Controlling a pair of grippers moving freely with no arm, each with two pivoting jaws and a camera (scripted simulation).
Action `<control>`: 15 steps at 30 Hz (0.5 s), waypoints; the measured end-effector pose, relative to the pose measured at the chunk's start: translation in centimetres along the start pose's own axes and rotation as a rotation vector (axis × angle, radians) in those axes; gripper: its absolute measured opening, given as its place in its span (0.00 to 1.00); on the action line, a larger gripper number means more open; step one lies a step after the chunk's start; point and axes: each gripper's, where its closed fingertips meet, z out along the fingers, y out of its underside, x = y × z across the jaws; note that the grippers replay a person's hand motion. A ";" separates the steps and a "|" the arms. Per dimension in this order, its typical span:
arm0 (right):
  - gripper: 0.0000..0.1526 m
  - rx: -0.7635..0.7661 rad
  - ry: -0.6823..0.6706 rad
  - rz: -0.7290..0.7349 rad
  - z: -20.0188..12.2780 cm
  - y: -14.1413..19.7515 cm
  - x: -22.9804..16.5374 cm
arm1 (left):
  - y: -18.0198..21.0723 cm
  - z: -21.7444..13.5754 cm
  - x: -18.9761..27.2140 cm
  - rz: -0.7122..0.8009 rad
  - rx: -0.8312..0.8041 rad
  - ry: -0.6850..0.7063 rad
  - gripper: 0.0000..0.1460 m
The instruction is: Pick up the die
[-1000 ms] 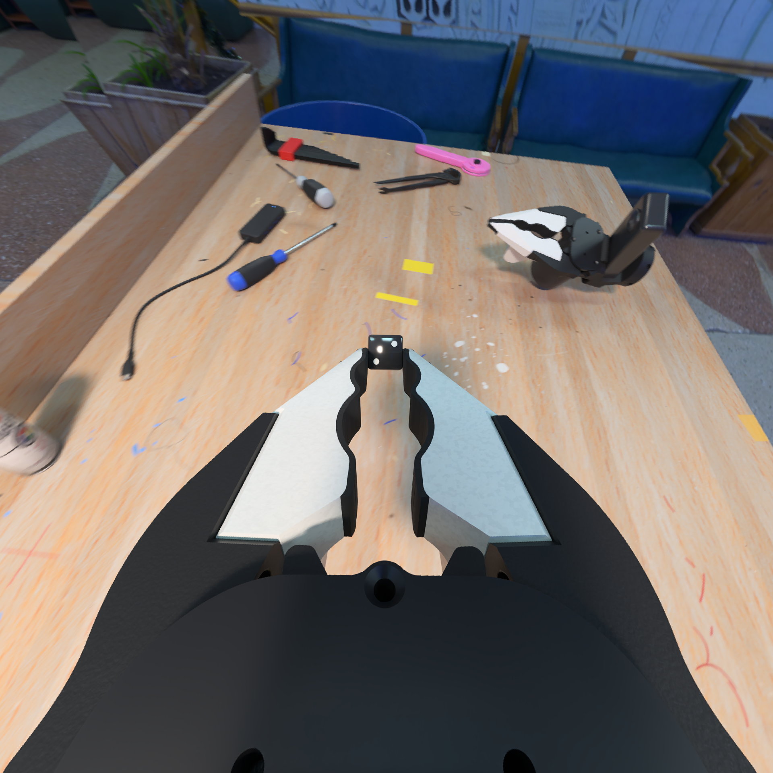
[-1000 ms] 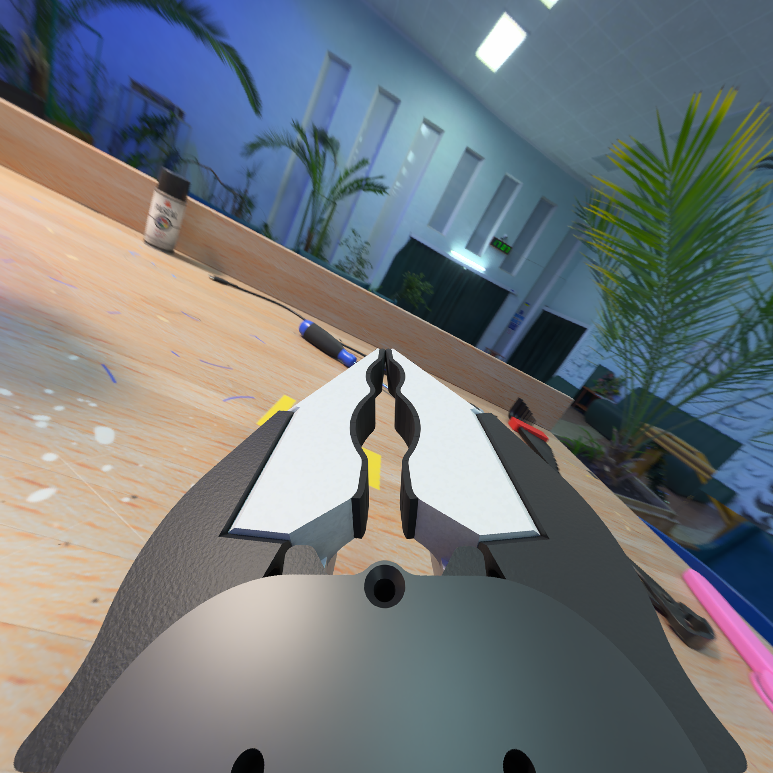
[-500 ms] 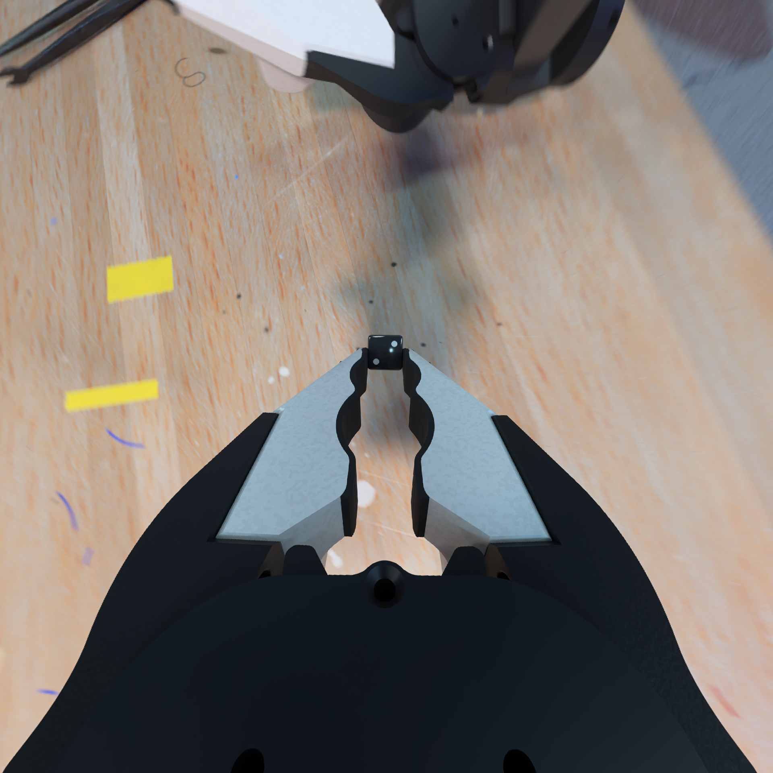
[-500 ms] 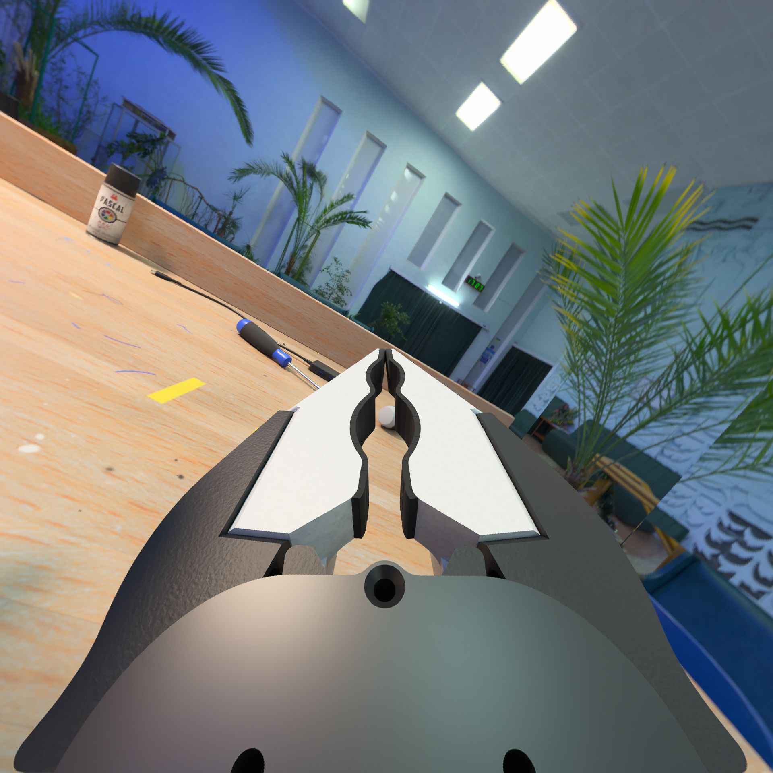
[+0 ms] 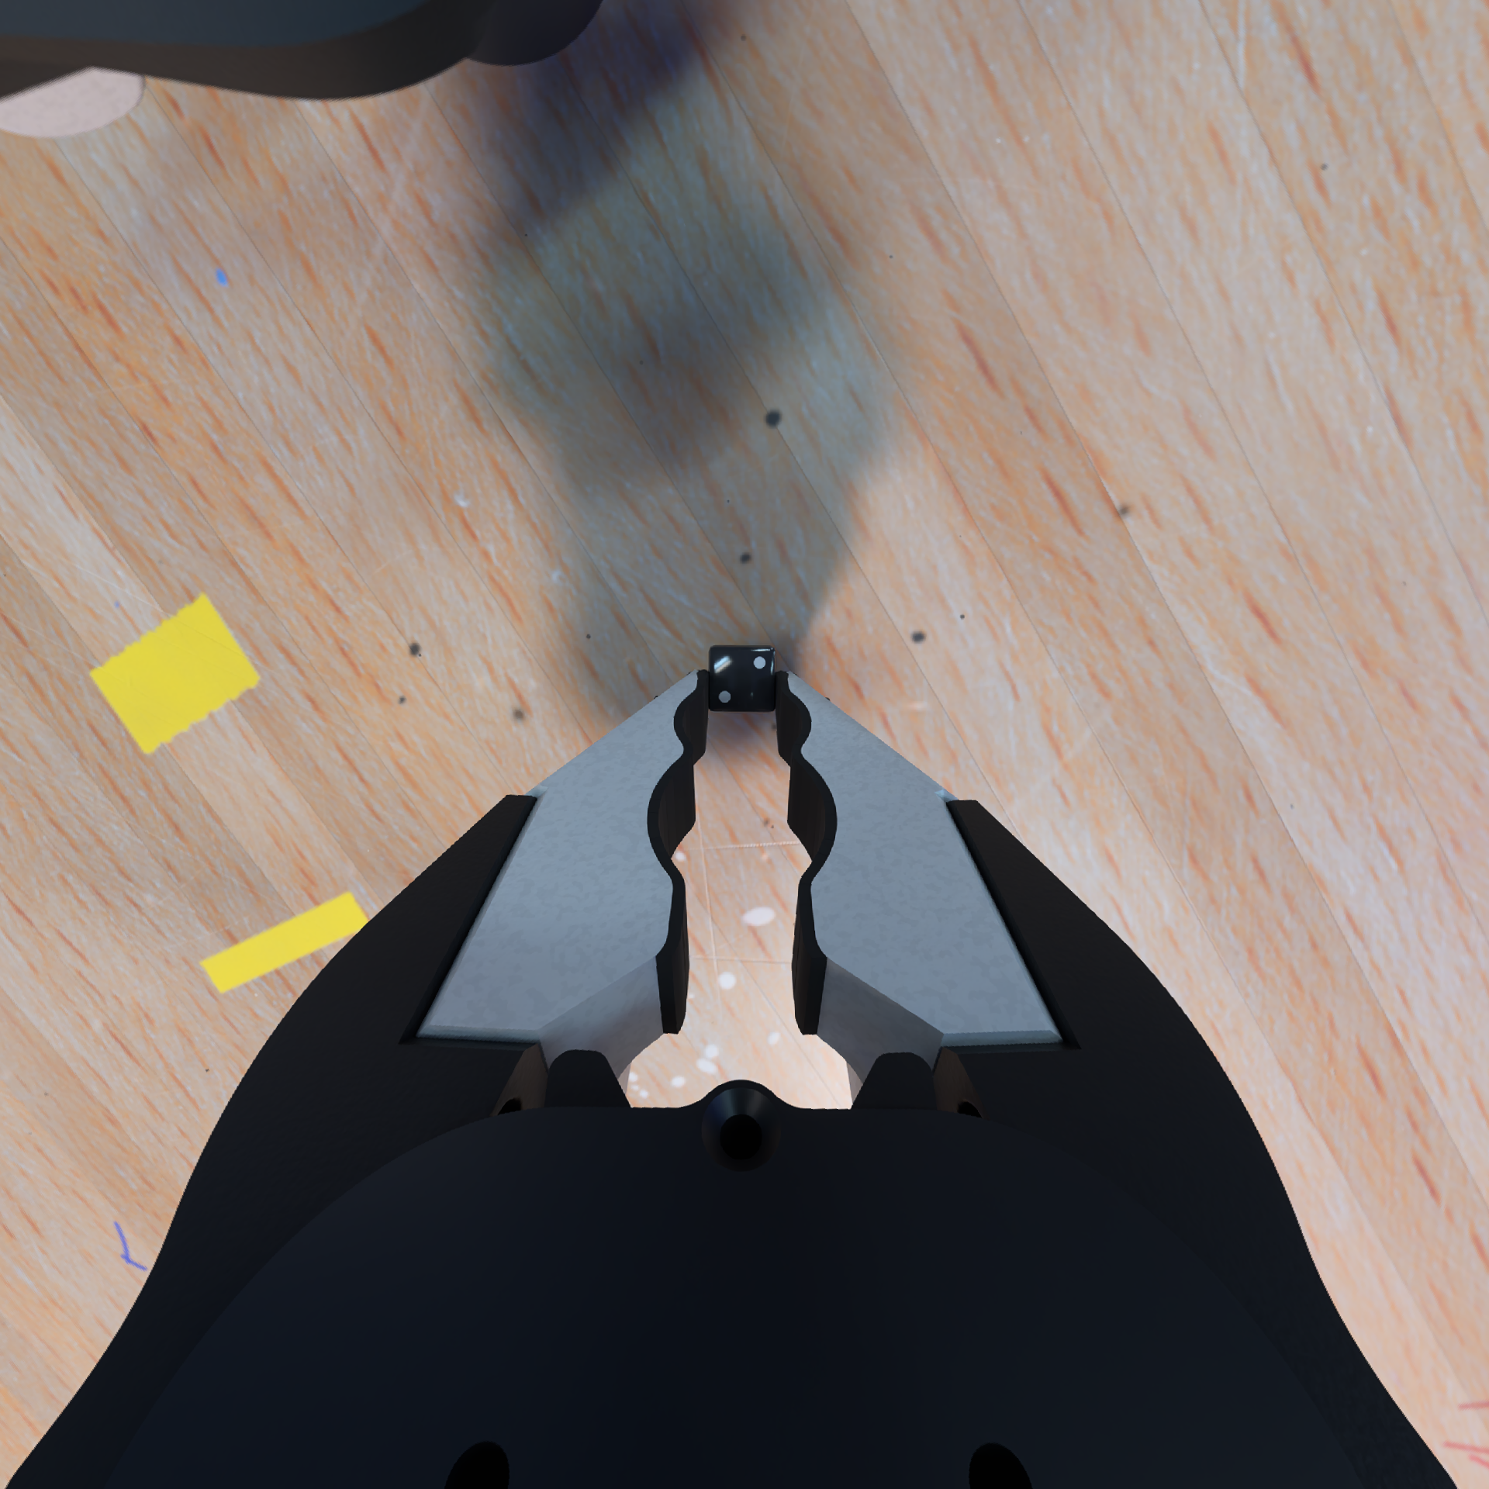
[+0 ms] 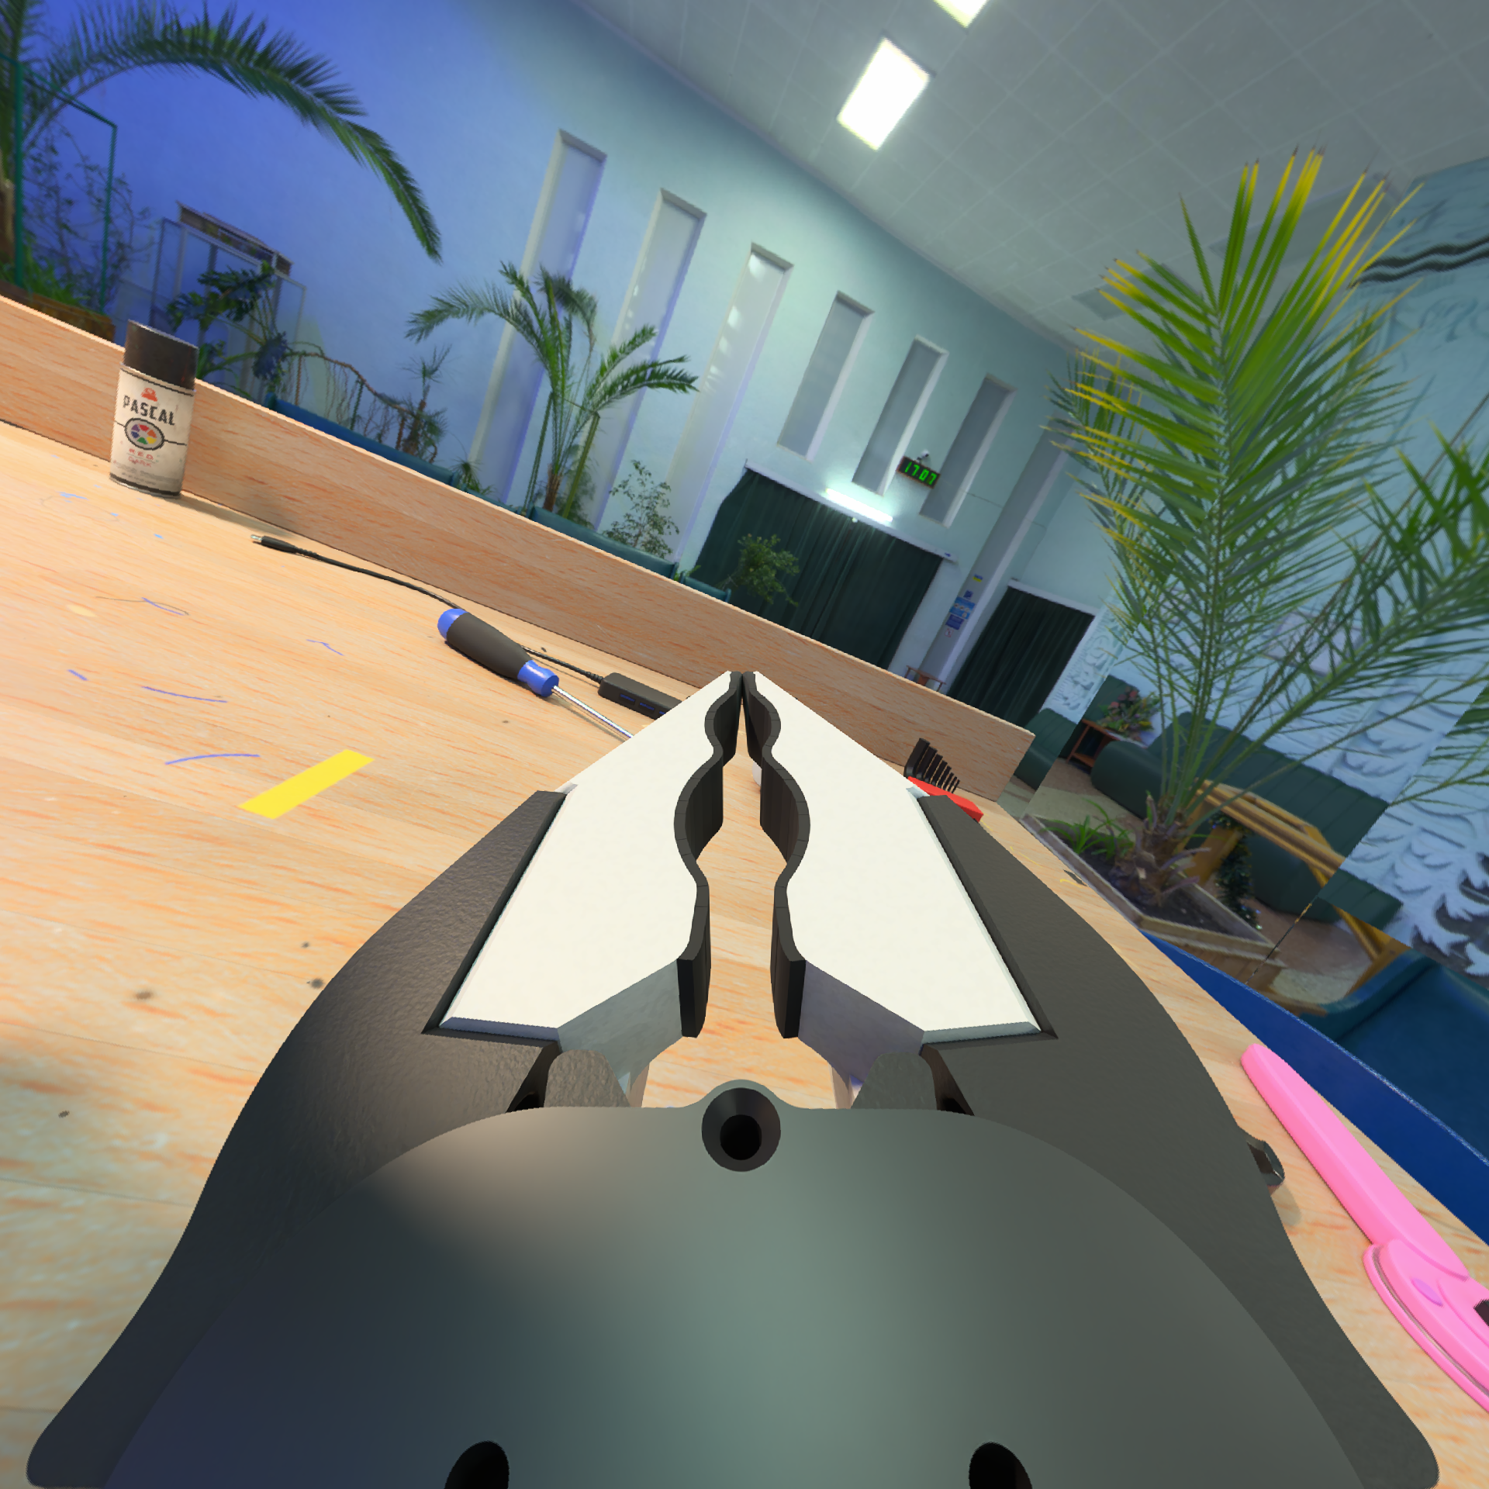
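Observation:
A small black die [image 5: 741, 678] with white pips sits pinched between the fingertips of my left gripper [image 5: 741, 691], which is shut on it and looks steeply down at the wooden table [image 5: 1128, 403]. Whether the die touches the table I cannot tell. The dark body of my right gripper [image 5: 242, 48] fills the top left edge of the left wrist view. In the right wrist view my right gripper [image 6: 741, 685] is shut and empty, held low over the table, tilted. The die does not show in that view.
Two yellow tape patches [image 5: 173, 673] [image 5: 282, 941] lie left of the left gripper. The right wrist view shows a spray can [image 6: 153, 411], a blue-handled screwdriver [image 6: 495, 653], a black cable [image 6: 354, 568], a red-and-black tool [image 6: 939, 773], a pink tool [image 6: 1370, 1192] and the wooden back wall [image 6: 483, 532].
My left gripper, still holding the die, has tipped from looking along the table to looking down at it and moved close to the right gripper. The right gripper has turned slightly.

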 end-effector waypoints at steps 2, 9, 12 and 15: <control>0.00 0.001 -0.005 -0.010 0.3 0.0 -0.3 | 0.1 -0.5 -0.1 0.024 0.011 0.020 0.11; 0.00 -0.015 0.025 -0.014 0.8 0.5 0.1 | 3.2 -2.5 -0.7 0.223 0.005 0.131 0.11; 0.00 -0.012 0.019 -0.019 0.9 0.5 -0.2 | 3.0 -5.1 0.2 0.158 0.112 0.233 0.11; 0.00 -0.001 -0.010 -0.020 0.8 0.3 -0.9 | 1.2 -9.0 1.8 0.059 0.363 0.341 0.11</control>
